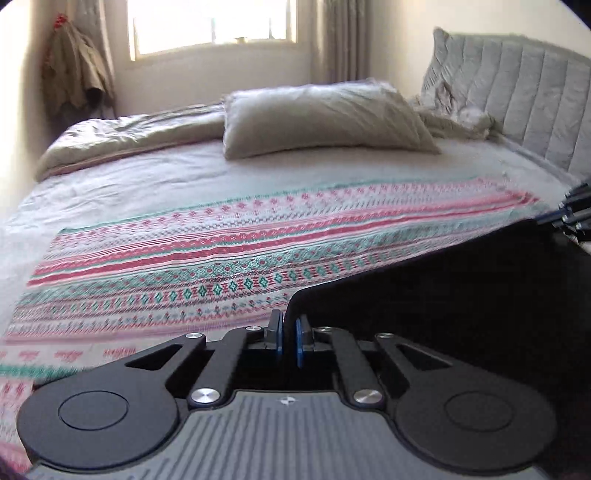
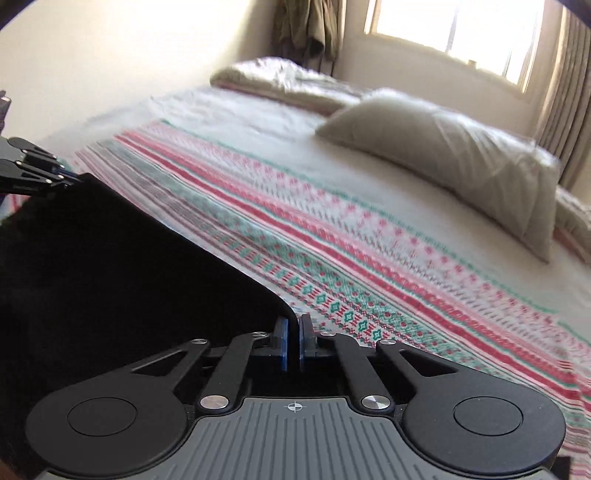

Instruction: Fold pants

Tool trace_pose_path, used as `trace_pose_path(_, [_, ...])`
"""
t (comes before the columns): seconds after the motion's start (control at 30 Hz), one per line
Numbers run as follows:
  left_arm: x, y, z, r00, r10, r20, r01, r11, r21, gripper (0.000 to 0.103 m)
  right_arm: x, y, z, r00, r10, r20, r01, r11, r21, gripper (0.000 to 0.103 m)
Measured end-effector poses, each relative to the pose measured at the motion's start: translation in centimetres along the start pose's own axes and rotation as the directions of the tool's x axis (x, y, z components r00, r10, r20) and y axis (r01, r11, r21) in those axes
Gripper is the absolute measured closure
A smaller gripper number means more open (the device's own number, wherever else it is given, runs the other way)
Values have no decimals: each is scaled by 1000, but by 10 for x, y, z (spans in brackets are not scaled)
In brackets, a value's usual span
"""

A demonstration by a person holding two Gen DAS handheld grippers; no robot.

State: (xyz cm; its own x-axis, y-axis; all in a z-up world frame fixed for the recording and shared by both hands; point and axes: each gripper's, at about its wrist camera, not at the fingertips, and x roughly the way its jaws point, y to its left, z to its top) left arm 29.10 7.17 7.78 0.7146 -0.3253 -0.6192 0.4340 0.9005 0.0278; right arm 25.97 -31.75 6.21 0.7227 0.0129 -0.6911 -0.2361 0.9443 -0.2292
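Observation:
The pants (image 1: 461, 280) are black and hang stretched between my two grippers above the bed. My left gripper (image 1: 289, 321) is shut on one corner of the pants' edge. My right gripper (image 2: 294, 323) is shut on the other corner of the pants (image 2: 129, 266). In the left wrist view the right gripper (image 1: 570, 216) shows at the far right edge. In the right wrist view the left gripper (image 2: 40, 173) shows at the far left. The lower part of the pants is hidden below the frames.
A patterned red, green and white blanket (image 1: 221, 258) lies across the bed (image 1: 147, 181). A grey pillow (image 1: 321, 118) and a rumpled duvet (image 1: 122, 140) lie beyond it. A padded headboard (image 1: 524, 96) stands at the right. A window (image 1: 214, 26) is behind.

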Motion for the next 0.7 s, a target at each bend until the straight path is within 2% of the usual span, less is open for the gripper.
trace_pose_path(0.13, [-50, -17, -19, 1000, 5, 20, -4, 999, -52, 97, -51, 28, -10, 999, -24, 25, 25, 999, -32, 100])
trace_pose_path(0.33, [-111, -39, -72, 1000, -9, 18, 10, 997, -77, 97, -106, 75, -43, 998, -48, 34, 49, 998, -48, 103])
trace_pose_path(0.47, [-135, -46, -119, 999, -40, 0, 40, 996, -77, 96, -130, 103, -75, 999, -45, 18, 46, 997, -58, 103])
trace_pose_path(0.7, [-136, -55, -177, 993, -100, -60, 94, 990, -102, 96, -139, 139, -135, 998, -31, -48, 30, 999, -30, 103])
